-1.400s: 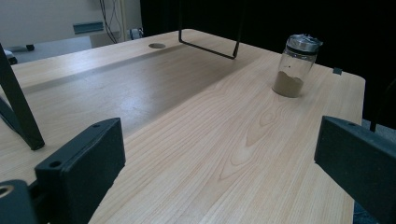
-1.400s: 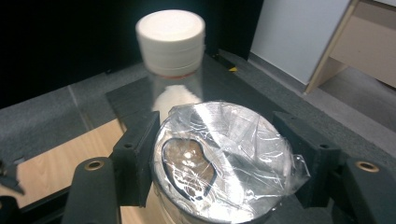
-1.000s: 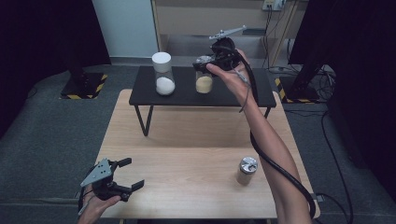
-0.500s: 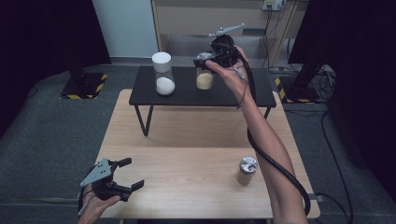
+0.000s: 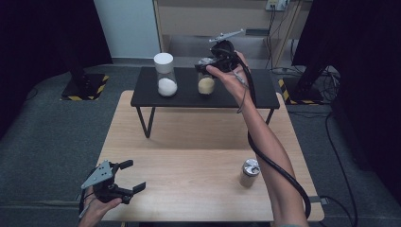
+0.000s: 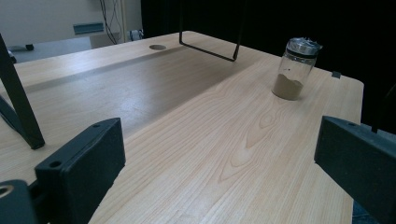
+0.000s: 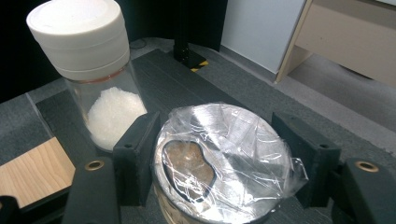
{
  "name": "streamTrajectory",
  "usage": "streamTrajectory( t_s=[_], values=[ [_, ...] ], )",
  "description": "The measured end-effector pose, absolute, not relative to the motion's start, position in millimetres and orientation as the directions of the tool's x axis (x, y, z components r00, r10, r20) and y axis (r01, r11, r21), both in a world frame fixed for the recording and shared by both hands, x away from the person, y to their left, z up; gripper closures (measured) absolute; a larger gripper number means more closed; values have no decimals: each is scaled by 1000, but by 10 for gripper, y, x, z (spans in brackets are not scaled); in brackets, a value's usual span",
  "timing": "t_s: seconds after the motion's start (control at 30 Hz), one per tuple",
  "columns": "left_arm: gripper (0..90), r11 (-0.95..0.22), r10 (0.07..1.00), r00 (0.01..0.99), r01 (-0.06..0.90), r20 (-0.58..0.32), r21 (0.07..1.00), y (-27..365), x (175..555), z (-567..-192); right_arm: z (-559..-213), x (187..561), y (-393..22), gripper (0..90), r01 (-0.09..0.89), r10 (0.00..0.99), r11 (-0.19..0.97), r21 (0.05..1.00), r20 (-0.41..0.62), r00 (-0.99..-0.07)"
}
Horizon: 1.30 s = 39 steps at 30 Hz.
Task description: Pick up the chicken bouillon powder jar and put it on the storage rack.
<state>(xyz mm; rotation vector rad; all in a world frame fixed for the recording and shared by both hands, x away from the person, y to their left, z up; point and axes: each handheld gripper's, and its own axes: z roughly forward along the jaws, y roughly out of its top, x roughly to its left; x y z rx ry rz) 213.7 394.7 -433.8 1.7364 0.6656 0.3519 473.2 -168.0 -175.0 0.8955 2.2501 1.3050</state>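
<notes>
A glass jar of tan powder (image 5: 205,85) stands on the black raised shelf (image 5: 246,97). Its foil top is covered in plastic wrap (image 7: 224,158). My right gripper (image 5: 205,66) comes down on it from above, and the two jaws press the lid's rim on either side. Close beside it stands a jar of white grains with a white cap (image 5: 165,74) (image 7: 93,70). My left gripper (image 5: 136,176) rests open at the wooden table's near left corner with nothing between its jaws (image 6: 219,158).
A small jar of brown powder with a wrapped top (image 5: 249,172) (image 6: 295,70) stands on the wooden table (image 5: 198,142) near the right arm. The shelf's thin black legs (image 5: 144,123) rise from the table's far half. The right gripper's cable (image 5: 279,165) hangs along the forearm.
The right hand has shifted slightly at the tan jar's top. The jar still stands on the shelf. The left gripper has not moved.
</notes>
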Motion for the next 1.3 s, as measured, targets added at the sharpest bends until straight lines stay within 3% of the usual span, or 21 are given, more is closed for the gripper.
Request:
streamTrajectory(
  t_s=[1.1, 1.3],
  values=[
    [7, -154, 601, 791, 250, -110, 956, 3952, 2139, -4341, -1907, 4774, -1695, 350, 346, 701, 349, 871, 3, -713],
    [7, -155, 600, 792, 249, -109, 956, 3951, 2139, -4338, -1945, 4748, -1732, 196, 343, 711, 304, 889, 28, -703]
  ],
)
